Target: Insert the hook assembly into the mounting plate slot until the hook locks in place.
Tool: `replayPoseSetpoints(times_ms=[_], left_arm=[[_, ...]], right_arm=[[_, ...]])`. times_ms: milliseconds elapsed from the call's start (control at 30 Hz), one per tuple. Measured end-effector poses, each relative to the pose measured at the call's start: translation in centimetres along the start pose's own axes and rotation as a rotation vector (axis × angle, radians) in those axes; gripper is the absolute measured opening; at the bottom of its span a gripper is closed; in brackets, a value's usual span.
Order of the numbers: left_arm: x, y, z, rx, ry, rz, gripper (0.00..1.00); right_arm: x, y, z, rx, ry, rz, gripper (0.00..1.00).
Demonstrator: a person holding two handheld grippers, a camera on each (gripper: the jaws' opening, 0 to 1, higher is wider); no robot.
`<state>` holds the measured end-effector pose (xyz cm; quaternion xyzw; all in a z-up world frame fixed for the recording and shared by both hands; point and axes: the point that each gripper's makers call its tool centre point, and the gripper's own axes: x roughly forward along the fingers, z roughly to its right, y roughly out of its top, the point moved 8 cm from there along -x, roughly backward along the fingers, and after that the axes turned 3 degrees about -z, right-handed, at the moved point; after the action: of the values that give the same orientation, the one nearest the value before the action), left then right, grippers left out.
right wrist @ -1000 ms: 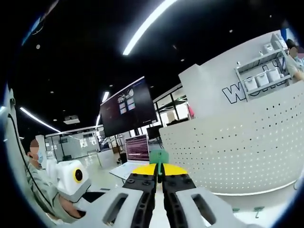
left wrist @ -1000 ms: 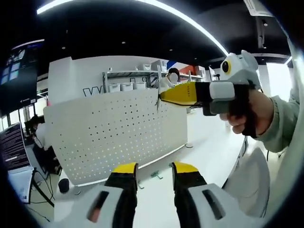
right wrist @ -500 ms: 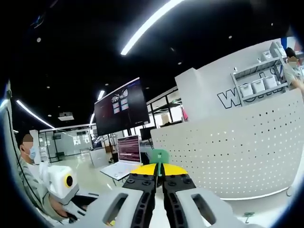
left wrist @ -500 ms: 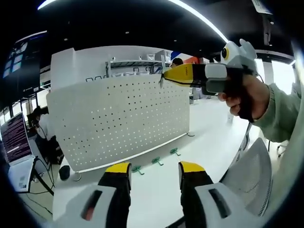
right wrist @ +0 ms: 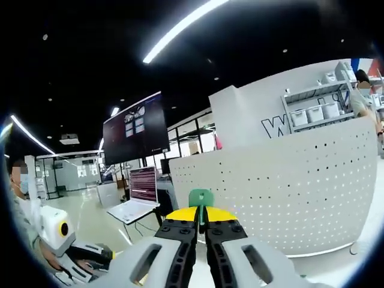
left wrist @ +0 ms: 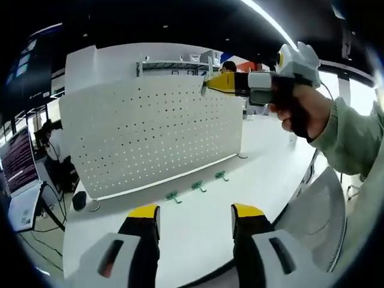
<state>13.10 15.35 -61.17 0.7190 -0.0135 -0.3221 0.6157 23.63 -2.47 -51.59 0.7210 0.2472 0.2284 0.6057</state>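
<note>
**Desk:** What is showing, left to right, in the left gripper view?

**Photographer:** The white pegboard mounting plate [left wrist: 153, 135] is standing upright on the white table [left wrist: 198, 222], well ahead of the left gripper [left wrist: 195, 217], whose yellow-tipped fingers are spreading wide apart, holding nothing. Three green hooks [left wrist: 197, 186] are lying on the table just before the plate's foot, ahead of those fingers. Upper right, a person's hand [left wrist: 300, 111] is holding the right gripper [left wrist: 207, 84] up at the plate's top edge.

**Desk:** And the right gripper view?

**Photographer:** A laptop [right wrist: 137, 193] is glowing at left. The right gripper's fingers are pressing together on a green hook assembly [right wrist: 200, 198], with the plate beyond and to the right.
</note>
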Motion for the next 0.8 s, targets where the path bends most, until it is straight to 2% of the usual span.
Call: replayPoseSetpoints(times_ms=[433,767,800], left_arm=[[0.2,-0.9,-0.7,-0.039,-0.011,-0.036,0.49],[1.0,-0.6,-0.6,-0.038,-0.043,-0.038,0.49],[1.0,-0.6,-0.6,-0.037,-0.046,-0.040,0.49]], right_arm=[[3.2,1.7,3.1,-0.039,-0.132,0.062,0.02],[5.8,1.3,5.6,-0.051,-0.226,0.031,0.02],[5.9,1.4,6.1,-0.097,-0.277,0.028,0.02]])
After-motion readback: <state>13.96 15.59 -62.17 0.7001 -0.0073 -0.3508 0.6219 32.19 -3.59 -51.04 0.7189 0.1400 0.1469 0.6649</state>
